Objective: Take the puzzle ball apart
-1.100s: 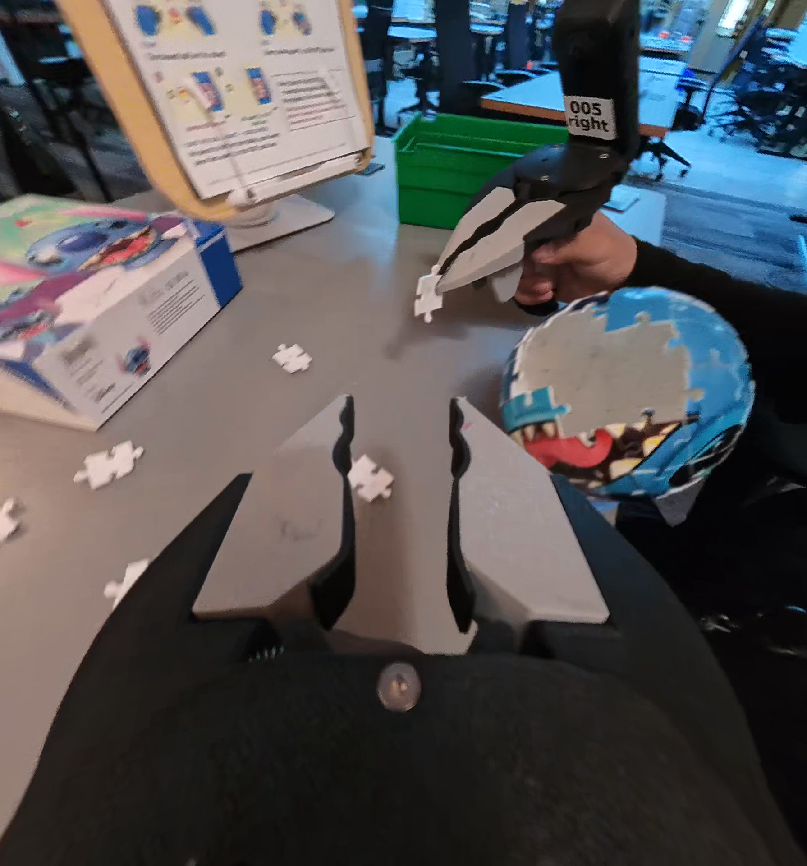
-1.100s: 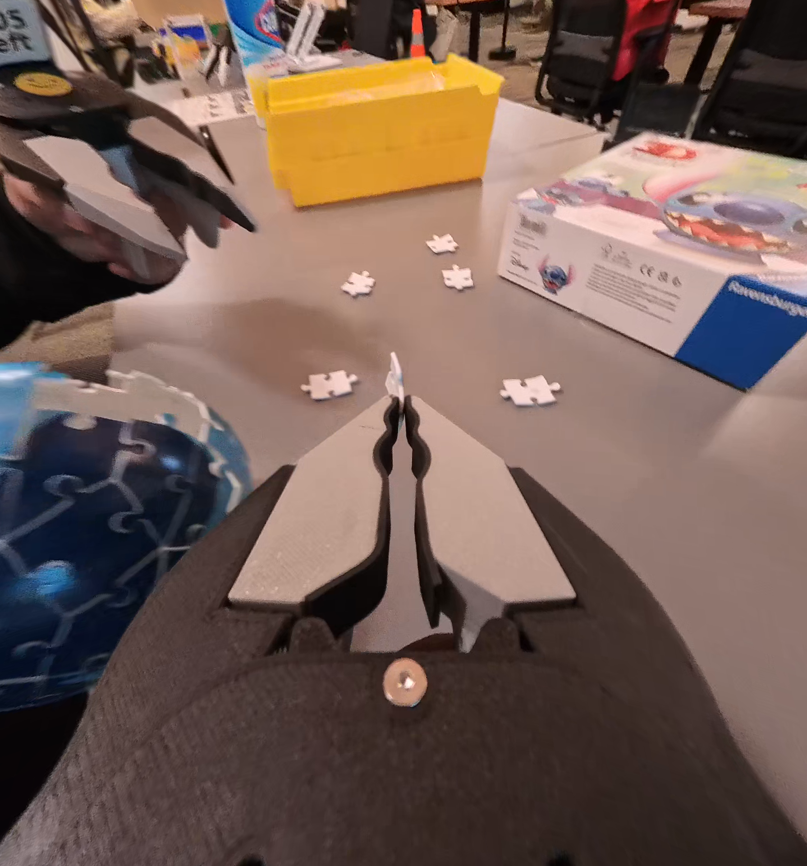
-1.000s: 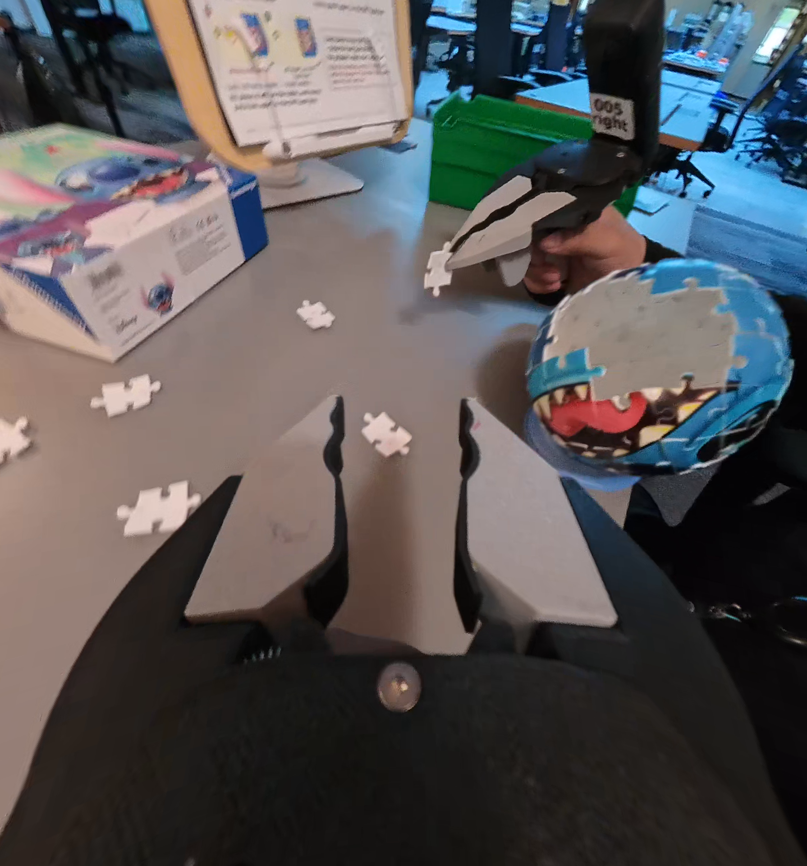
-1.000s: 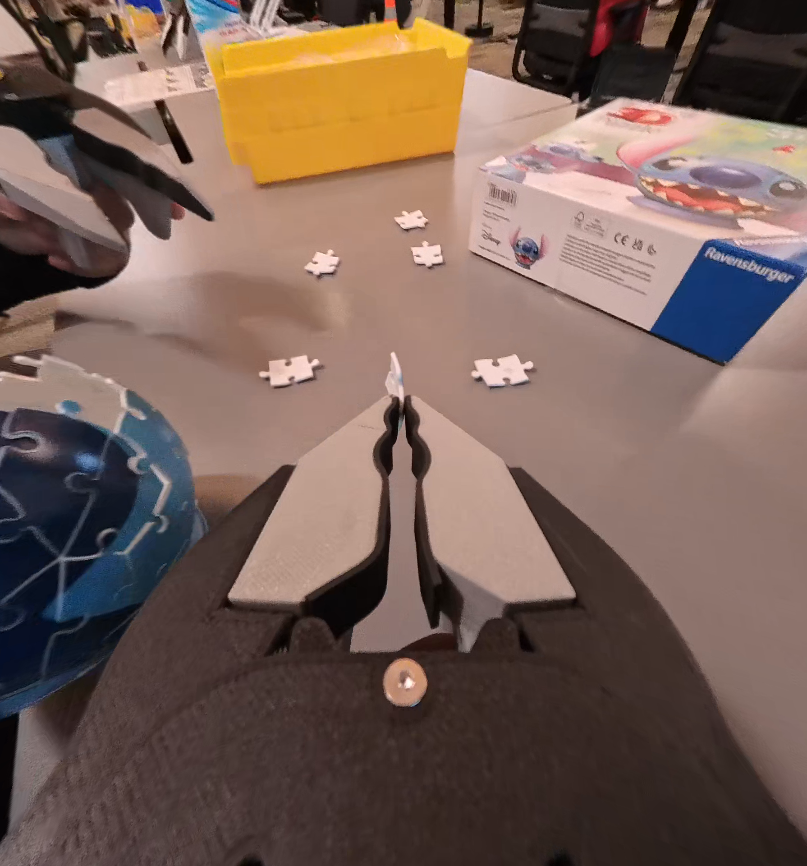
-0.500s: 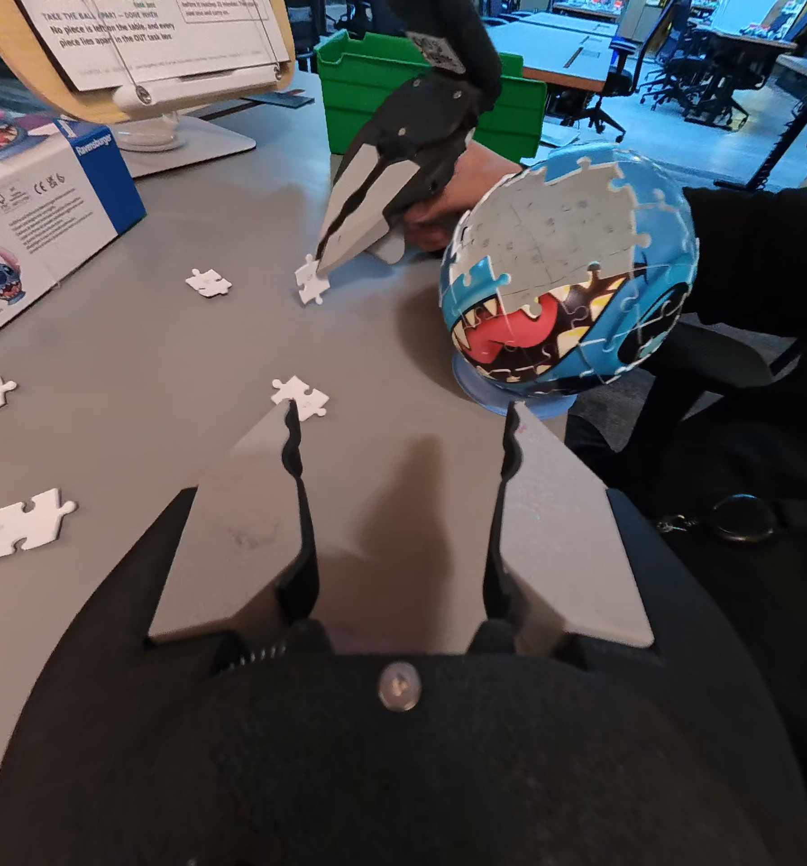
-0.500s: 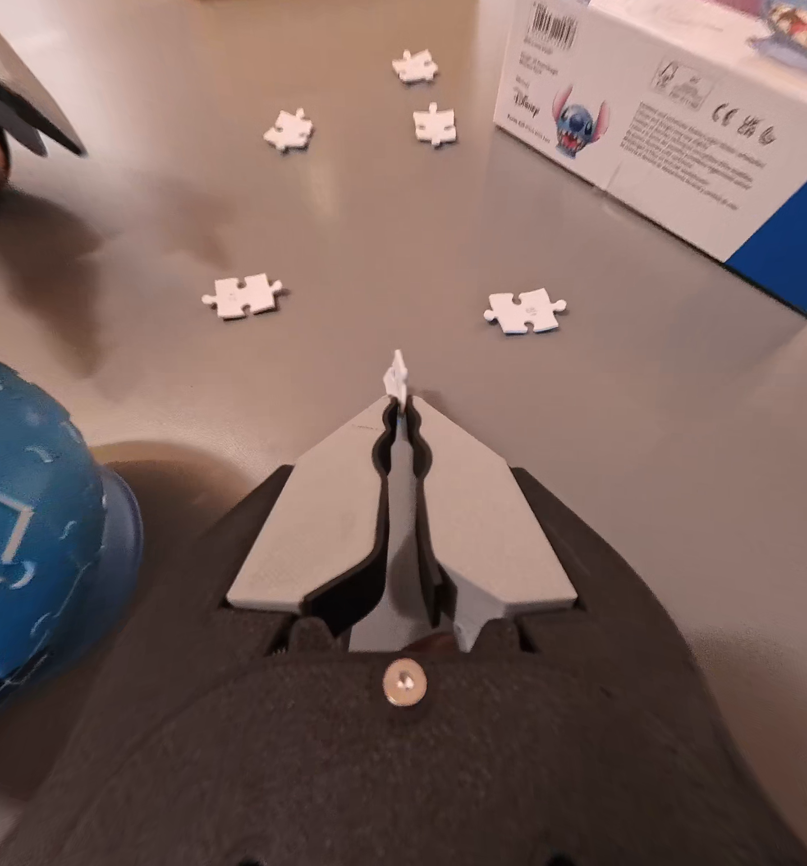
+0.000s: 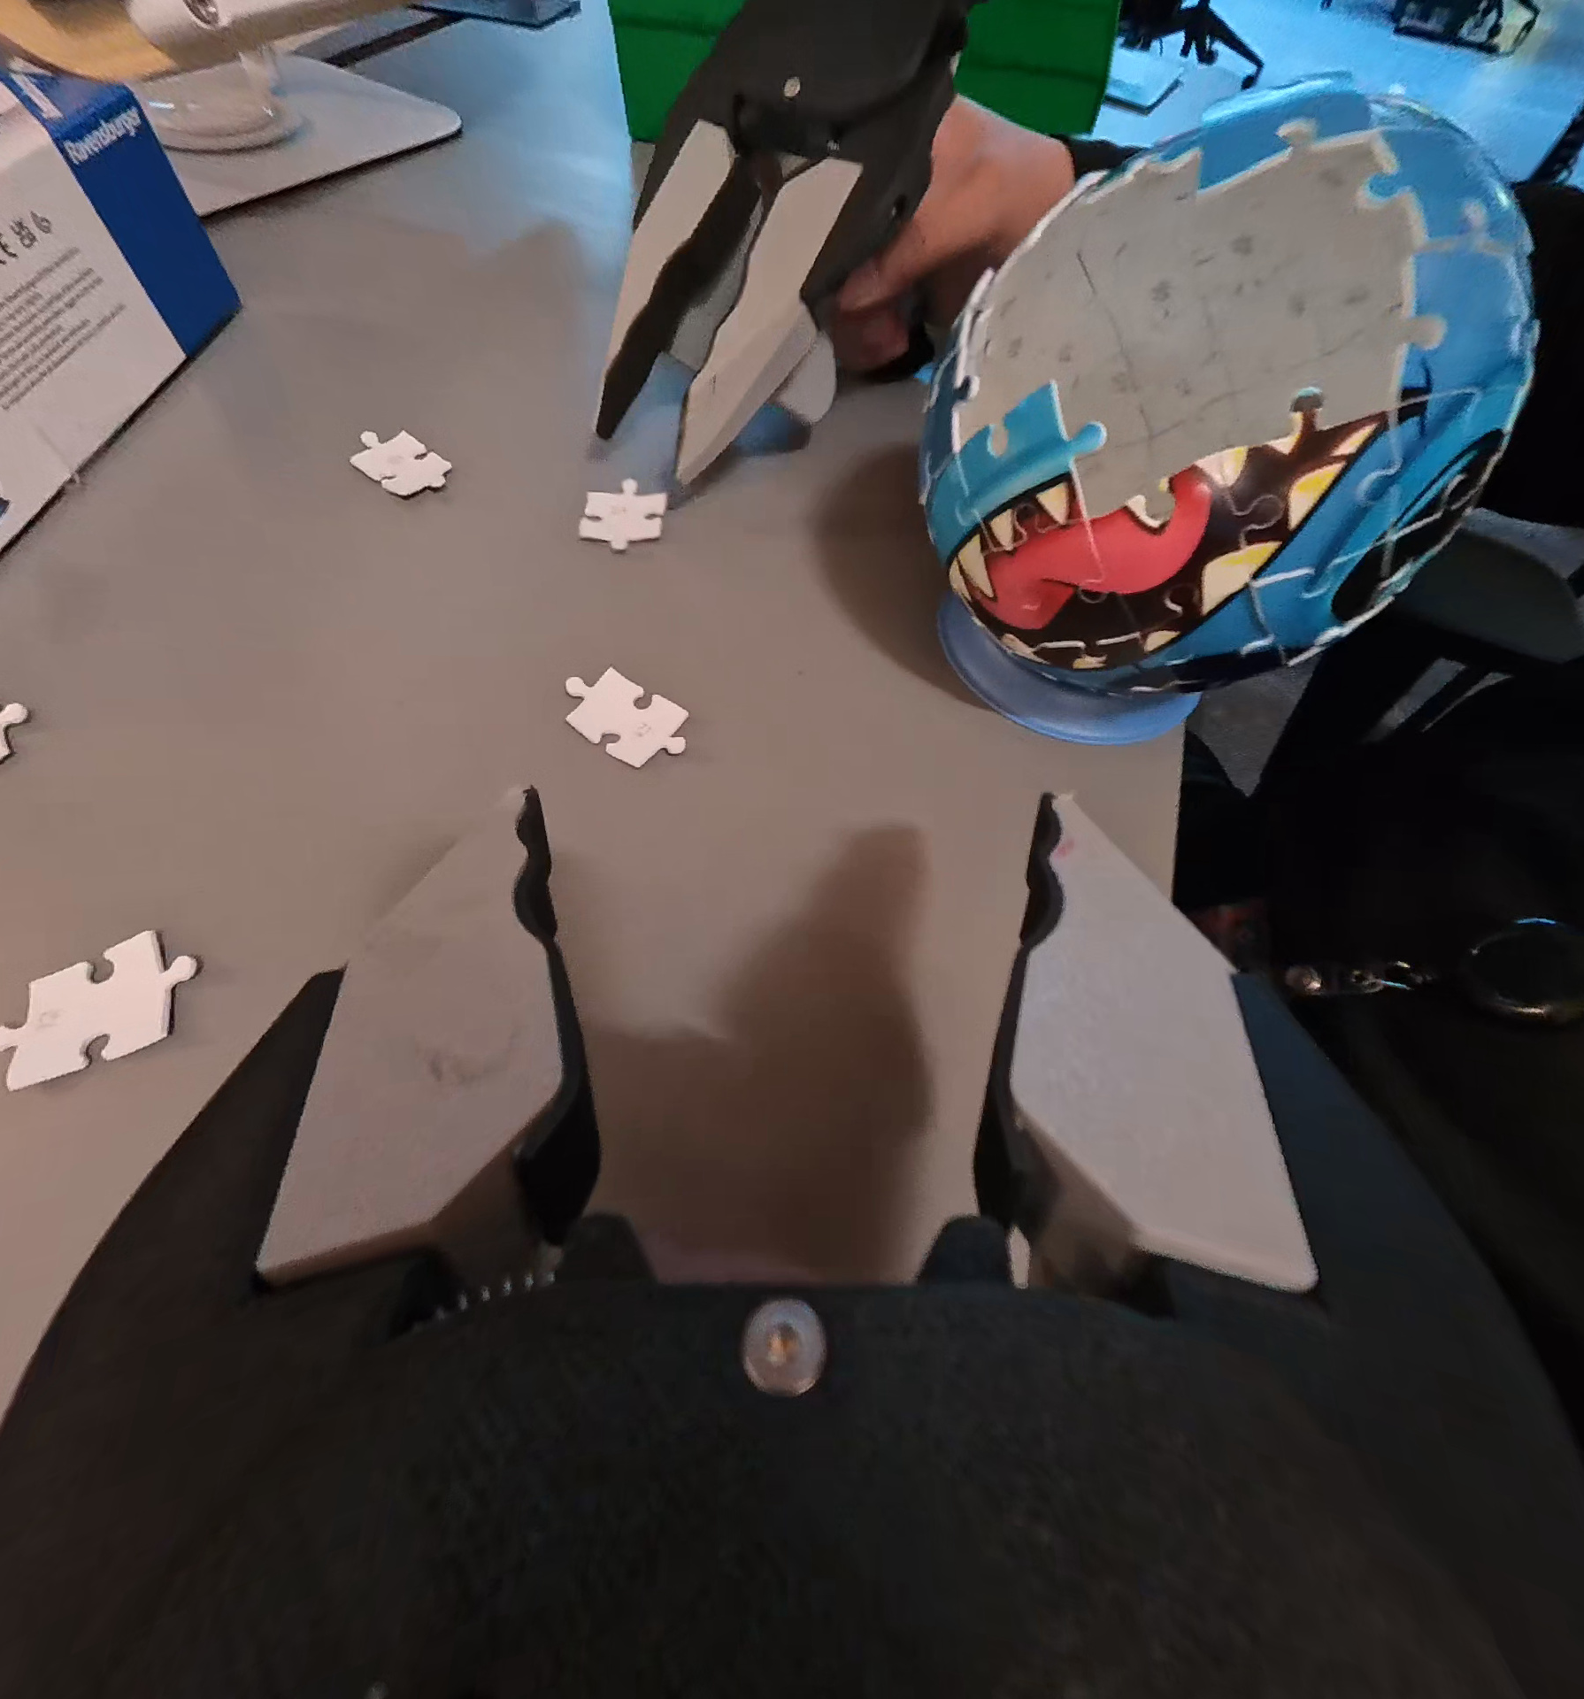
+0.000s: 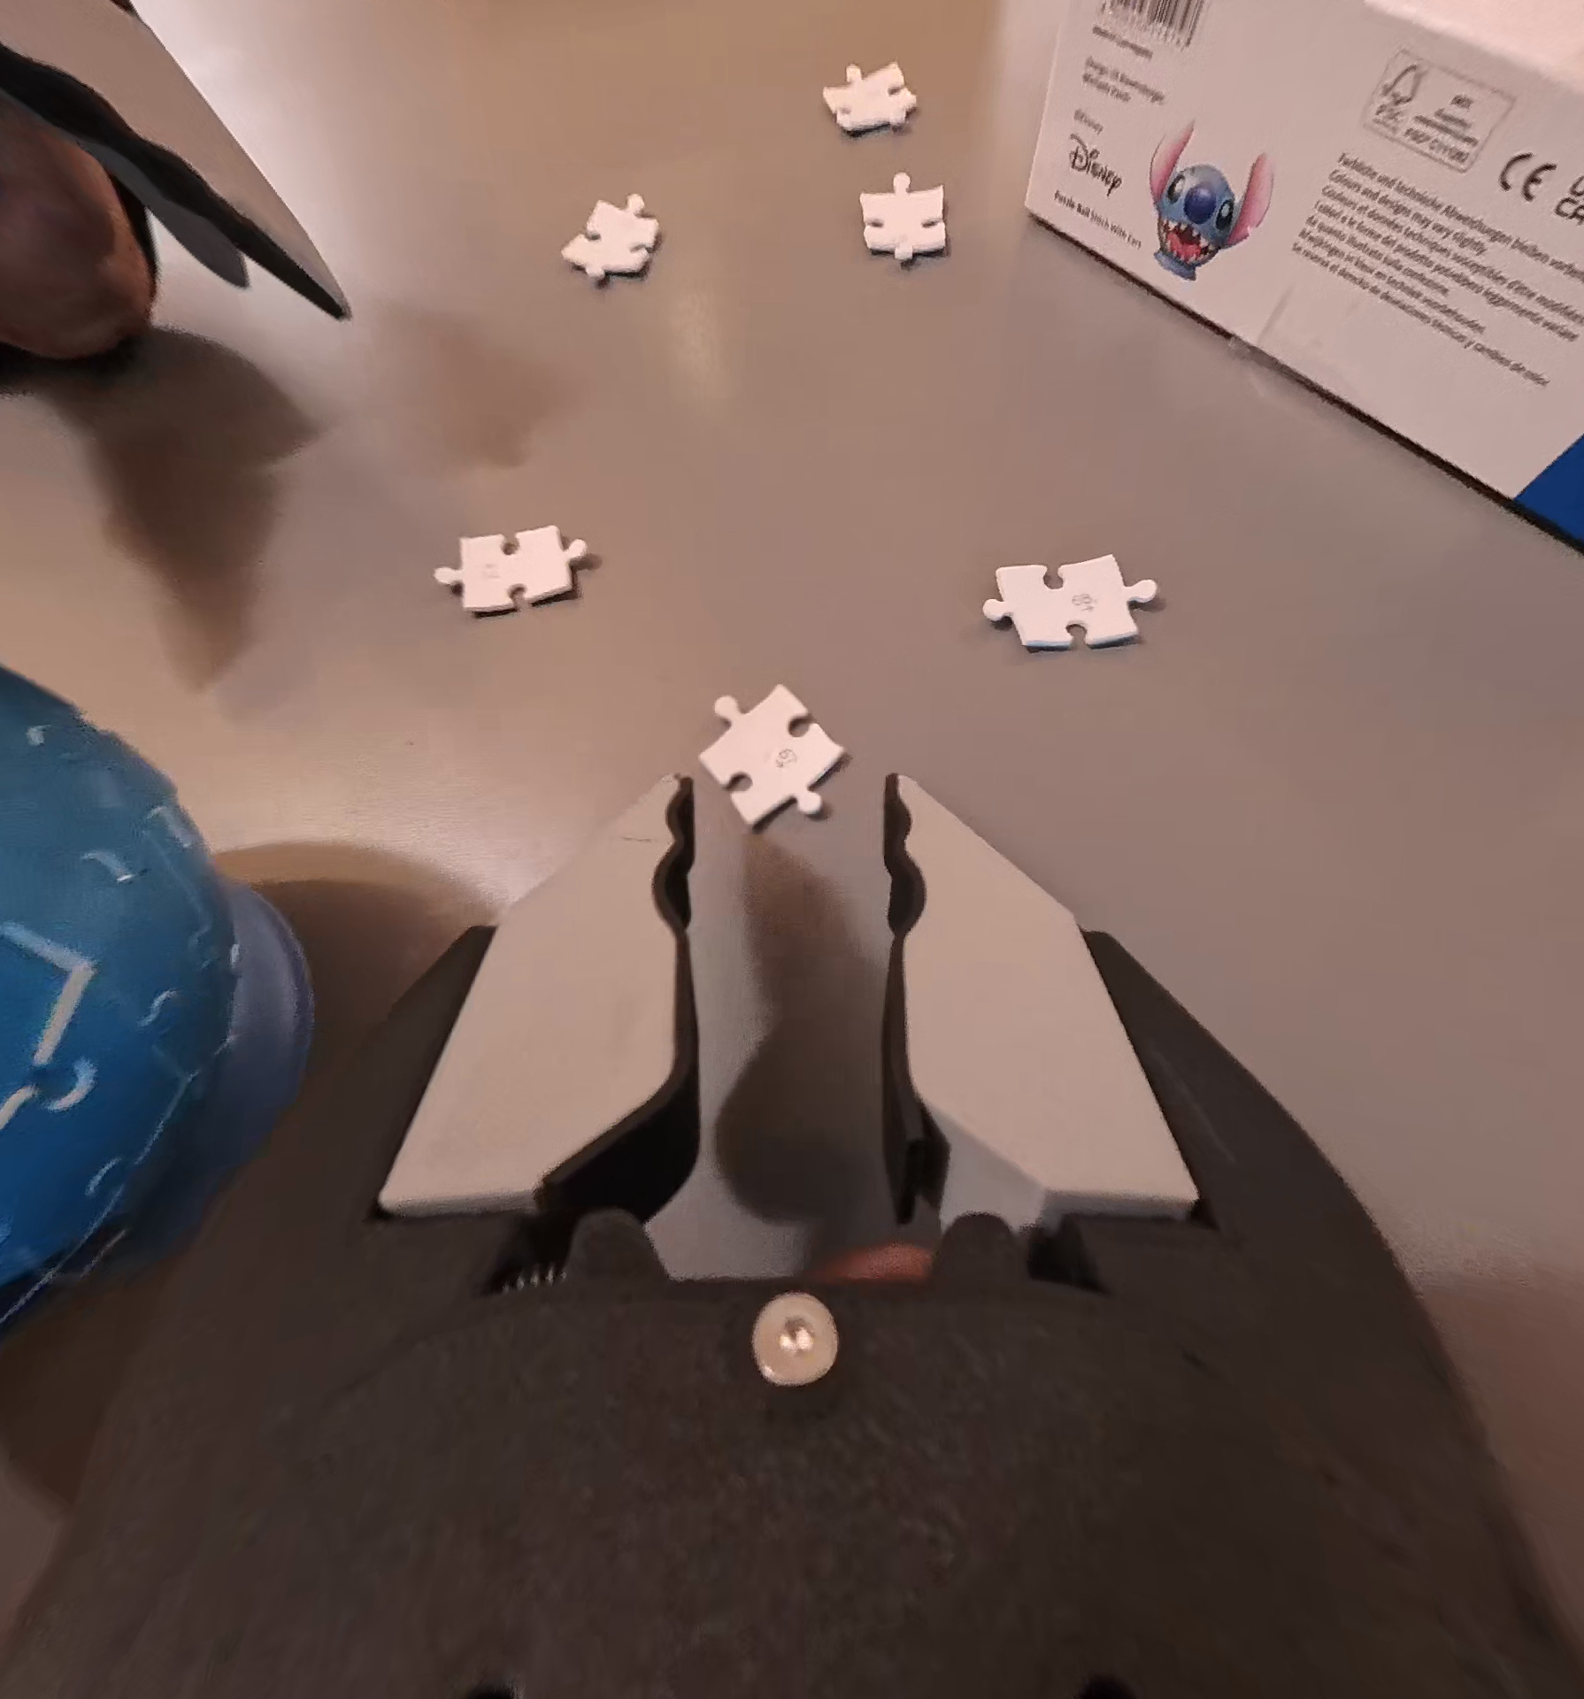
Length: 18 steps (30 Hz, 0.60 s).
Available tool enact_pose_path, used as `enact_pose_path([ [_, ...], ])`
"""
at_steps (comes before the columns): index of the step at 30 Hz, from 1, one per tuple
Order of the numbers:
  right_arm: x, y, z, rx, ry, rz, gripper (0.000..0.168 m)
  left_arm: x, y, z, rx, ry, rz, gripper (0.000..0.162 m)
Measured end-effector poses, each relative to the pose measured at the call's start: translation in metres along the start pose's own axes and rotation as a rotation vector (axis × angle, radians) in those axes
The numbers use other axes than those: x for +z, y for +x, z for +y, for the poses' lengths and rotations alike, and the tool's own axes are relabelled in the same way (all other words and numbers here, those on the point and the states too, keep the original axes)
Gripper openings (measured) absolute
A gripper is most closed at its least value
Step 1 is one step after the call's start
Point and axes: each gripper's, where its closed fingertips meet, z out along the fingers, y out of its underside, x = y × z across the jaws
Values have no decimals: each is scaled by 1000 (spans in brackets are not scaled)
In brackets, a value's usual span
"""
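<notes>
The blue puzzle ball [image 7: 1230, 386] stands on a blue ring base [image 7: 1064, 708] at the table's near right edge, with a large patch of pieces gone showing grey inside. It fills the left edge of the right wrist view [image 8: 80, 1011]. My left gripper [image 7: 784, 804] is open and empty, left of and nearer than the ball. My right gripper [image 8: 788, 786] is open and empty, just above a white puzzle piece [image 8: 773, 756] lying on the table. In the left wrist view the right gripper [image 7: 655, 455] hovers over that piece [image 7: 623, 515].
Several white loose pieces lie scattered on the grey table [image 8: 862, 441]. The puzzle's box [image 8: 1377, 230] stands at the far right in the right wrist view. A green bin [image 7: 1027, 55] and a document stand base [image 7: 310, 110] are at the back. The left gripper's tips are roughly 20 centimetres from the right gripper's.
My right gripper lowered to the table, opened and let go of the white piece, which now lies flat. My left gripper opened wider and moved closer to the ball.
</notes>
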Motion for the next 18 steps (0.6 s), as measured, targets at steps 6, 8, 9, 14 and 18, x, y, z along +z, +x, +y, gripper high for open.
enact_pose_path([
  [6,-37,-14,0,54,136,-81,55,-12,1,6,48,-3,-42,102],
  [8,-54,-26,7,54,171,-127,64,-20,2,13,65,-21,-50,103],
  [9,-63,-33,12,52,182,-154,70,-25,2,17,68,-30,-57,104],
  [14,-107,-66,36,-5,238,-195,95,-52,7,26,56,-2,-53,105],
  [18,-126,-93,48,-67,258,-178,117,-58,11,29,49,3,-83,106],
])
